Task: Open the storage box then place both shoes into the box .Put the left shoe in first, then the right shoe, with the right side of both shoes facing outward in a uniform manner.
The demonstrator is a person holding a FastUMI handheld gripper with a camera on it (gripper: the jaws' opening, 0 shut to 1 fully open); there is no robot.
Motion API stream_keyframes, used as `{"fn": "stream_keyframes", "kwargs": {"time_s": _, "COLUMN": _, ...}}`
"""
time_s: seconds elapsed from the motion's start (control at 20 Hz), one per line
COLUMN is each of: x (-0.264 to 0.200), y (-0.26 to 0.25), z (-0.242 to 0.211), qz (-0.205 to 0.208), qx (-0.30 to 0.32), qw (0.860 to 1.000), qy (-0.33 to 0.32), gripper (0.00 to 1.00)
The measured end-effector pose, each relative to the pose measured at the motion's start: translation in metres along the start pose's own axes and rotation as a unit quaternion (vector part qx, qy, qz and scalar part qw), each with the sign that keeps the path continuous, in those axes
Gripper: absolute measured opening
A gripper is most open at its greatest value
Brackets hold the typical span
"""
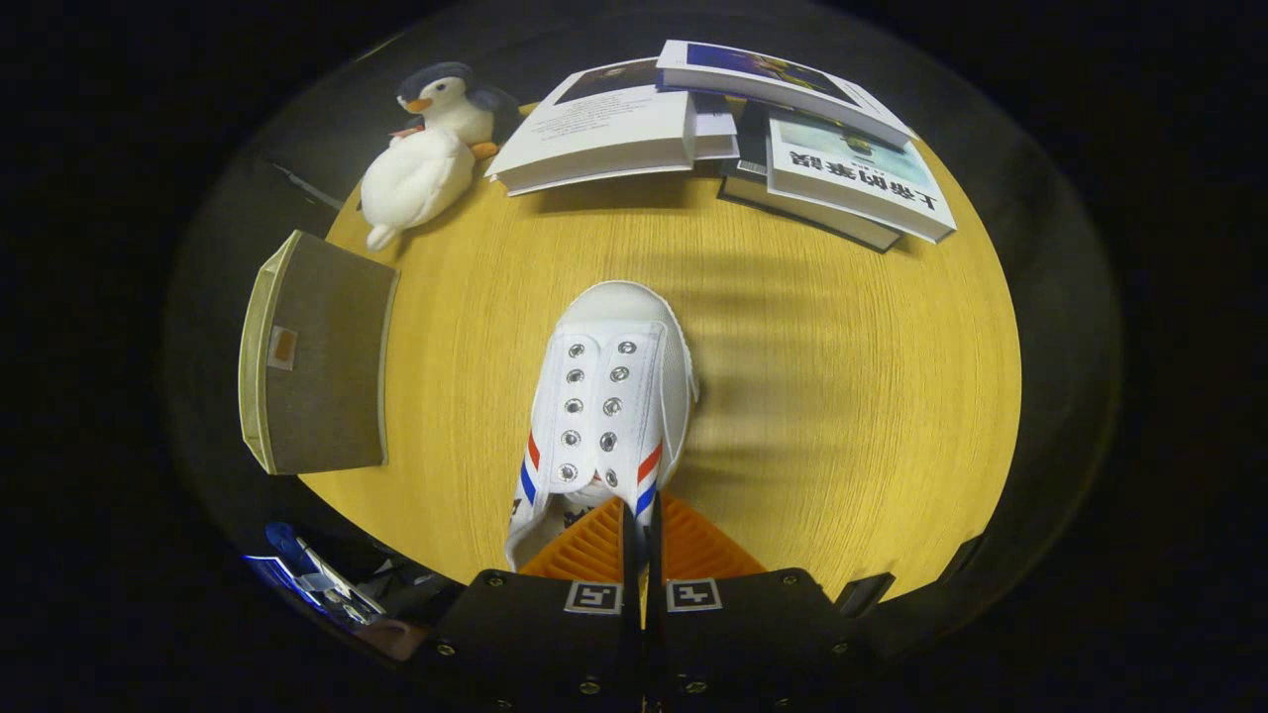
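One white canvas shoe (606, 396) sits mid-frame on the round wooden table (842, 396), toe pointing away. The gripper (642, 525) has its fingers nearly together, apparently pinching the shoe's rear collar or tongue, though I can't tell for sure what's between them. Storage box (317, 356) lies at the left of the frame, looks closed. I'd keep the pinch firm and lift level so the shoe doesn't swing.
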State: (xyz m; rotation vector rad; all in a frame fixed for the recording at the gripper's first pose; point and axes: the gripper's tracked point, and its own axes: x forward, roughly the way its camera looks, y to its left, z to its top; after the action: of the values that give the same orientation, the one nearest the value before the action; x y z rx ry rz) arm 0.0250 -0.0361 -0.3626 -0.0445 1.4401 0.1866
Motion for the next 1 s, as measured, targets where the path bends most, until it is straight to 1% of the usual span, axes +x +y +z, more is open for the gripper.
{"fn": "stream_keyframes", "kwargs": {"time_s": 0.1, "x": -0.009, "y": 0.014, "z": 0.004, "qz": 0.016, "qx": -0.011, "qw": 1.0, "qy": -0.004, "gripper": 0.02}}
{"fn": "stream_keyframes", "kwargs": {"time_s": 0.35, "x": -0.029, "y": 0.049, "z": 0.011, "qz": 0.051, "qx": -0.01, "qw": 0.999, "qy": -0.008, "gripper": 0.02}}
{"fn": "stream_keyframes", "kwargs": {"time_s": 0.45, "x": -0.042, "y": 0.062, "z": 0.021, "qz": 0.055, "qx": -0.013, "qw": 0.998, "qy": -0.016, "gripper": 0.02}}
{"fn": "stream_keyframes", "kwargs": {"time_s": 0.65, "x": -0.072, "y": 0.097, "z": 0.043, "qz": 0.065, "qx": -0.041, "qw": 0.996, "qy": -0.034, "gripper": 0.02}}
{"fn": "stream_keyframes", "kwargs": {"time_s": 0.8, "x": -0.095, "y": 0.131, "z": 0.06, "qz": 0.08, "qx": -0.065, "qw": 0.994, "qy": -0.043, "gripper": 0.02}}
{"fn": "stream_keyframes", "kwargs": {"time_s": 1.0, "x": -0.118, "y": 0.175, "z": 0.08, "qz": 0.086, "qx": -0.104, "qw": 0.989, "qy": -0.057, "gripper": 0.02}}
